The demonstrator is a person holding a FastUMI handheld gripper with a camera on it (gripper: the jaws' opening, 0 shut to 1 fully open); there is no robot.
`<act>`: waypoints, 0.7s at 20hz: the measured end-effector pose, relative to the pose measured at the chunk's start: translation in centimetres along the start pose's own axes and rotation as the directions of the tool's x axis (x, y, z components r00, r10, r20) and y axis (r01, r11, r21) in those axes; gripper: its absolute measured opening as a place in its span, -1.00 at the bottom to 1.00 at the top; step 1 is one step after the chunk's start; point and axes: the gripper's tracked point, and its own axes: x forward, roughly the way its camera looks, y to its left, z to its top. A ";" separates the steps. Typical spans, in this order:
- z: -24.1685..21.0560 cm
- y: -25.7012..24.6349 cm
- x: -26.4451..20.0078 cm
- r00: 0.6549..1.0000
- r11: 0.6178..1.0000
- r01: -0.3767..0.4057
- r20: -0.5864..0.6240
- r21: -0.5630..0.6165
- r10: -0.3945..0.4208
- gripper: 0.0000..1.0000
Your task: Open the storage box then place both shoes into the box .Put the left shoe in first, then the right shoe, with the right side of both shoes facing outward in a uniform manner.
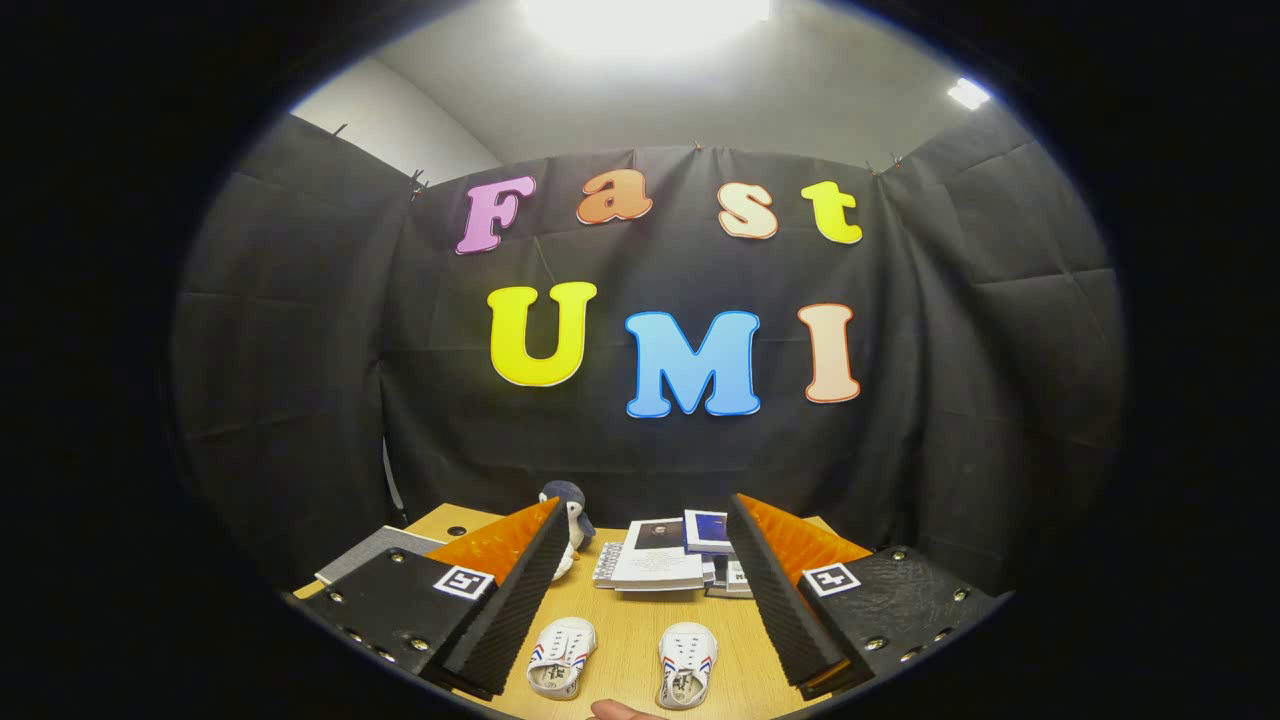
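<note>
Two small white shoes with red and blue side stripes lie on the wooden table (625, 610), toes pointing away from me. One shoe (561, 655) lies near the left finger, the other shoe (686, 664) a little to its right. My gripper (645, 575) hangs above them, open, with nothing between its fingers. Both shoes sit low between the two fingers (510, 600). I see no storage box here.
Beyond the shoes a pile of booklets and books (660, 560) lies on the table. A small penguin plush (570, 520) stands behind the left finger. A grey notebook (375, 550) lies at the far left. A fingertip of a person's hand (615, 710) shows by the shoes.
</note>
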 end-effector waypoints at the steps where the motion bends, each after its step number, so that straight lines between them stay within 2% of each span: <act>1: -0.1 0.0 0.1 1.000 1.000 -0.002 -0.003 0.002 0.002 0.94; 14: -3.4 0.0 4.3 0.997 0.998 -0.037 -0.067 0.054 0.041 0.93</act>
